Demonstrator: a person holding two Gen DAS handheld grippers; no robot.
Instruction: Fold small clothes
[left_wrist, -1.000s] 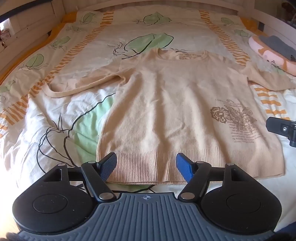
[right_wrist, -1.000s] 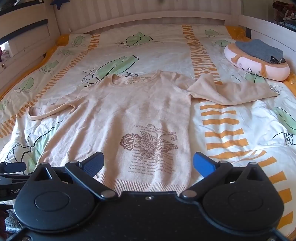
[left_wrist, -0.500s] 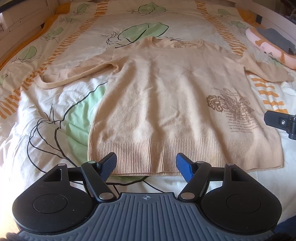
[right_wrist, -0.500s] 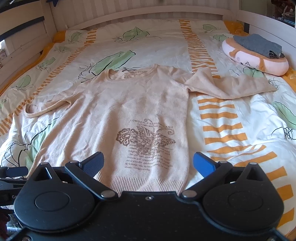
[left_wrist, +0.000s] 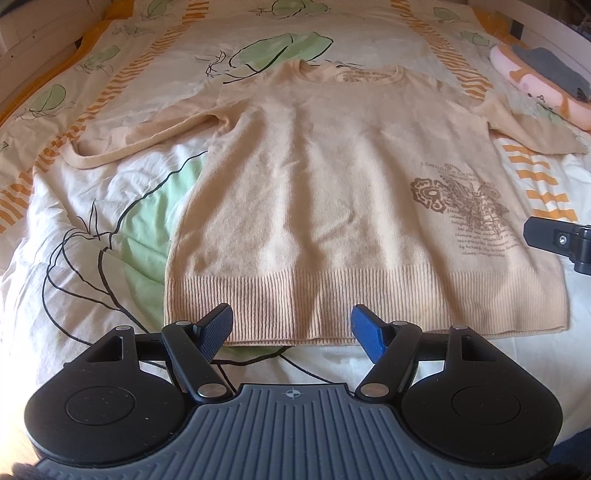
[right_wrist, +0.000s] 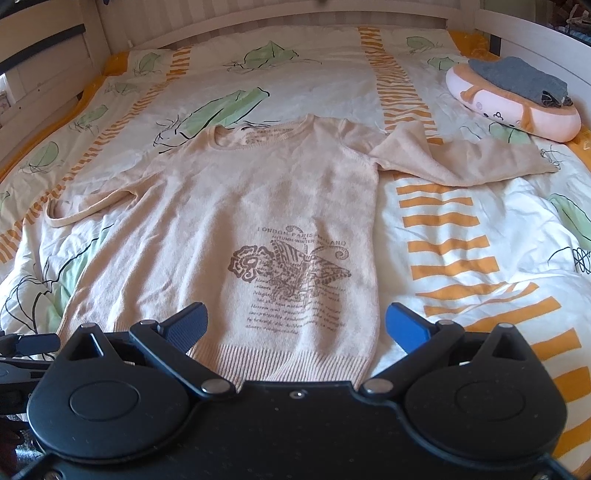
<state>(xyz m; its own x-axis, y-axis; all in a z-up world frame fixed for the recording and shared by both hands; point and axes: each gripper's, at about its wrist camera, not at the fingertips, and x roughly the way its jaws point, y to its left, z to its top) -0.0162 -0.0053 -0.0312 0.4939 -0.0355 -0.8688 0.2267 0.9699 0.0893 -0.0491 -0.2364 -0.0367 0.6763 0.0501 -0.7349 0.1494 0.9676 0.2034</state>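
Where two tools (left_wrist: 291, 326) (right_wrist: 295, 325) gape, one sweater (right_wrist: 236, 229).

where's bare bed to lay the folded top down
Free: the leaf-print duvet beyond the beige knit sweater's collar, and the orange-striped patch right of its body. Crowded: the far right corner, where the pink plush cushion carries grey folded cloth.
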